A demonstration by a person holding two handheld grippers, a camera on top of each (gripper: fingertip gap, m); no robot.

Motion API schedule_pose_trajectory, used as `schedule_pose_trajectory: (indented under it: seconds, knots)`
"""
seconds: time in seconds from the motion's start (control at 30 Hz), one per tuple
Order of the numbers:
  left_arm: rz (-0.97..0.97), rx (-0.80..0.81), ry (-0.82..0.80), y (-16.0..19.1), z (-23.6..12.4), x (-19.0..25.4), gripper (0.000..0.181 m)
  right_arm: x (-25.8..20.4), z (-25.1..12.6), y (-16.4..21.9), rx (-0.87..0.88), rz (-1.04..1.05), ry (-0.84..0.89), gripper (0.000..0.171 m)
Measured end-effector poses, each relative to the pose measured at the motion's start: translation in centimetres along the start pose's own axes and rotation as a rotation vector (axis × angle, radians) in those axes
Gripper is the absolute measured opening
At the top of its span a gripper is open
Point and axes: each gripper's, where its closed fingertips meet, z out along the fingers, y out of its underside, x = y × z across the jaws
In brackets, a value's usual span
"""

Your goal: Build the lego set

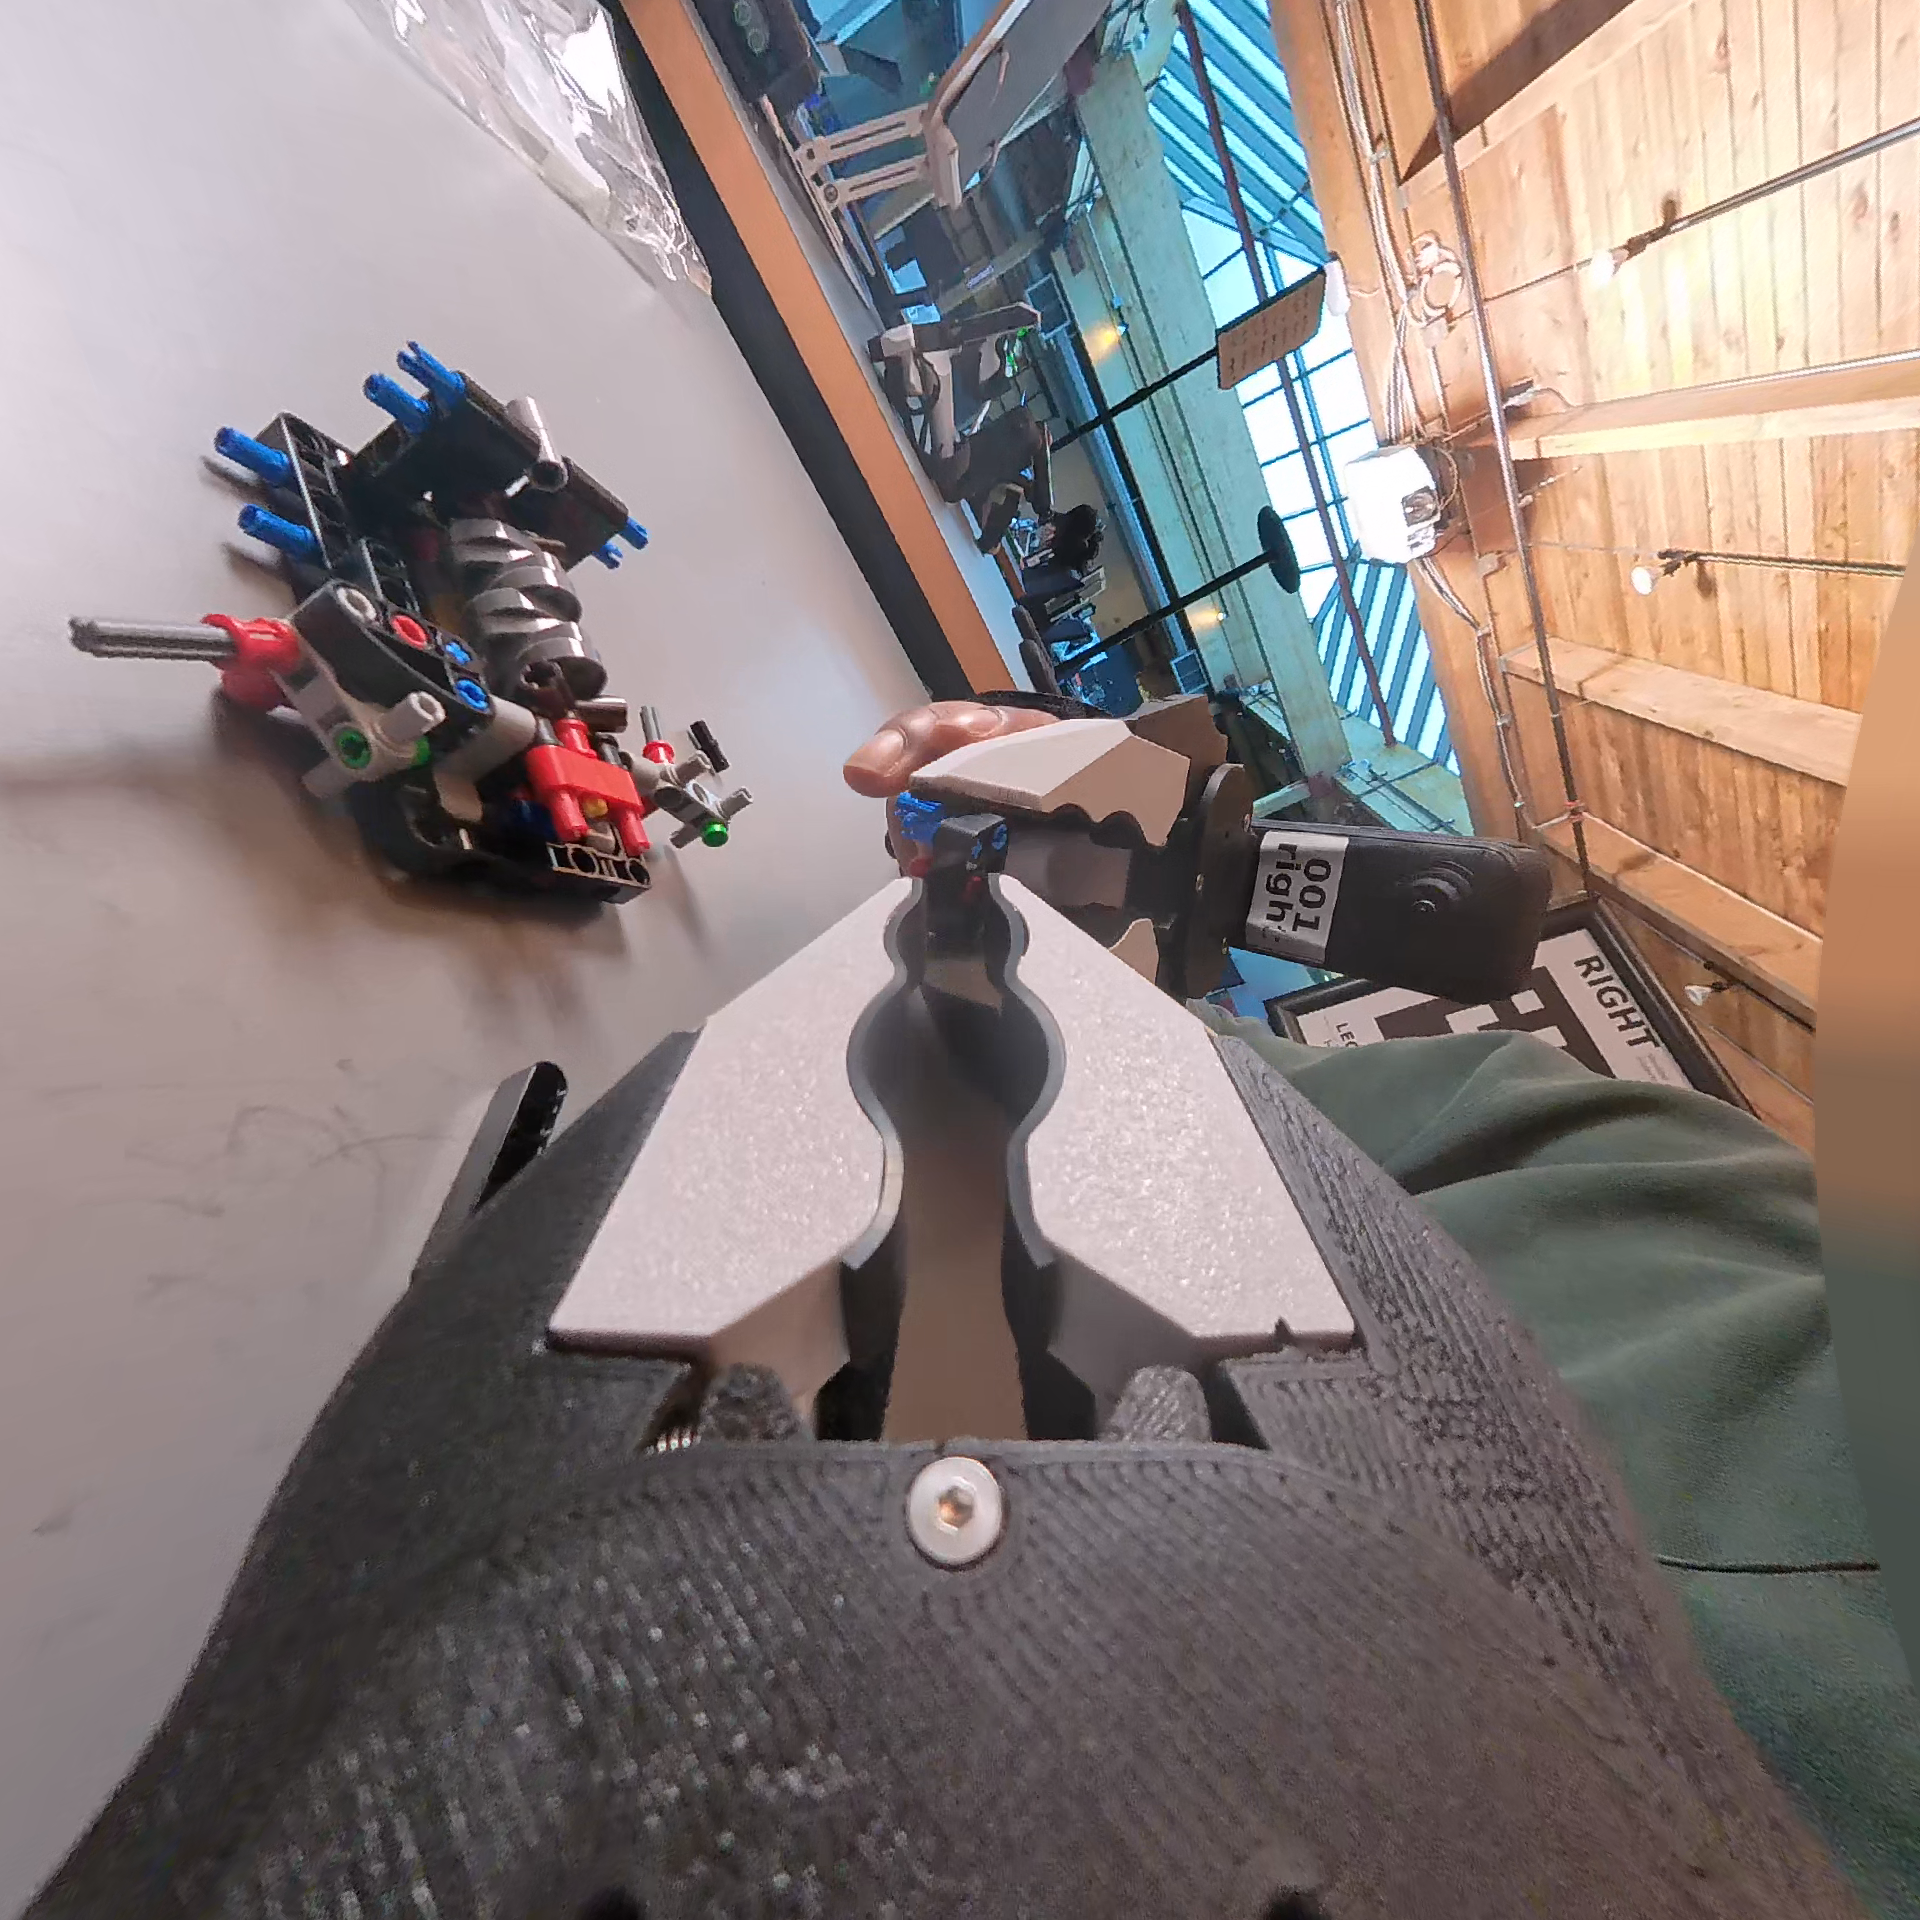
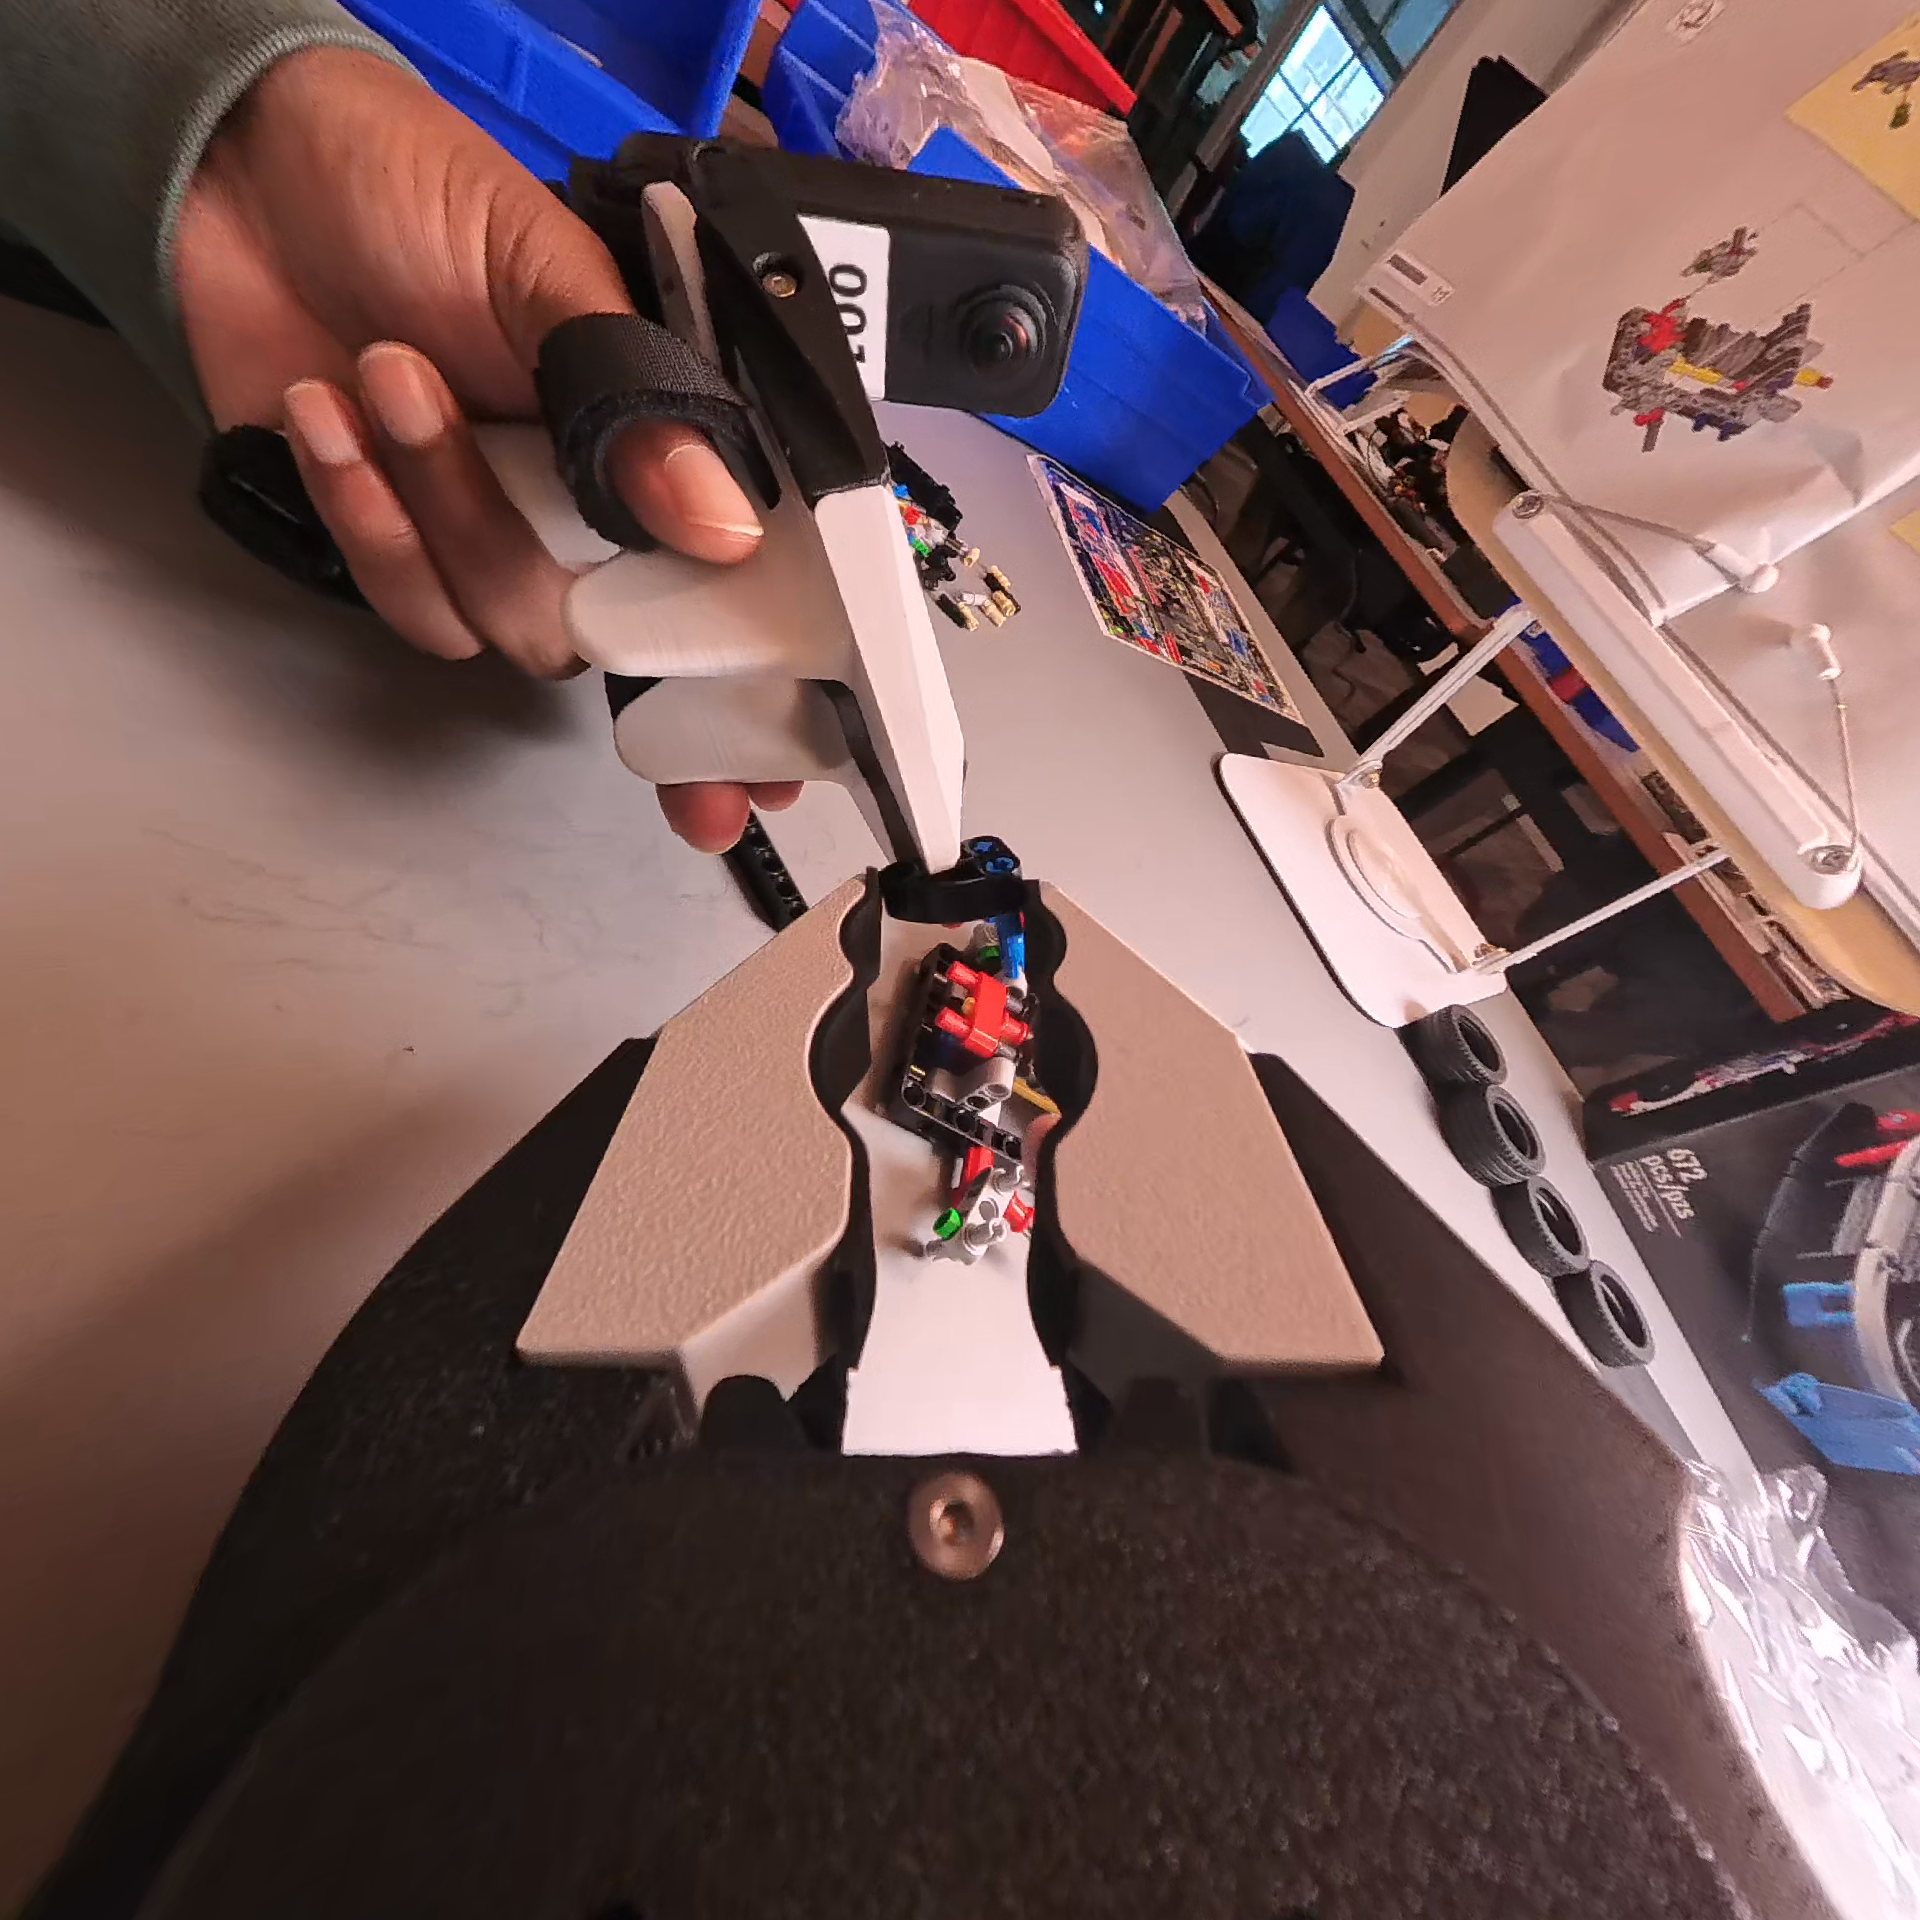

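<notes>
A partly built lego chassis point(image 1: 436, 623), black and grey with red and blue pins, lies on the grey table point(image 1: 260, 1039). In the right wrist view it shows through the finger gap point(image 2: 971, 1039). My left gripper point(image 1: 958, 899) and right gripper point(image 2: 958, 896) meet tip to tip above the table. Both are shut on one small black connector piece point(image 1: 971, 842) with blue and red pins, which also shows in the right wrist view point(image 2: 940, 899). The right gripper point(image 1: 966, 826) comes in from the right. A long black beam point(image 2: 769, 873) sticks out under the left hand.
Several black tyres point(image 2: 1496, 1122) and the set's box point(image 2: 1766, 1195) lie at the right. An instruction booklet rests on a white stand point(image 2: 1351, 862). Loose small parts point(image 2: 956, 561), a sticker sheet point(image 2: 1164, 582) and blue bins point(image 2: 1091, 343) are farther back. Clear plastic bags point(image 1: 561, 114) lie at the table's edge. Less than 4 cm separates the two grippers' tips.
</notes>
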Motion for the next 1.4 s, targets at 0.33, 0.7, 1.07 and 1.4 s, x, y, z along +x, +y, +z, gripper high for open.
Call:
schedule_pose_trajectory:
  seconds: [0.33, 0.7, 1.07, 1.4]
  knots:
    - [0.128, -0.026, -0.045, 0.0, 0.0, 0.2, 0.014, 0.1, -0.1, 0.3, -0.003, 0.033, -0.009, 0.023]
    - [0.322, -0.084, -0.162, 0.7, 0.2, -0.5, 0.012, -0.6, 0.2, 0.3, -0.017, -0.026, -0.008, 0.023]
    - [0.367, -0.092, -0.172, 0.5, 0.1, -0.3, 0.011, -0.4, 0.1, 0.1, 0.009, 0.006, -0.010, 0.023]
    - [0.545, -0.089, -0.246, 0.1, -0.1, 0.1, 0.011, -0.1, -0.1, -0.4, 0.048, 0.036, -0.007, 0.022]
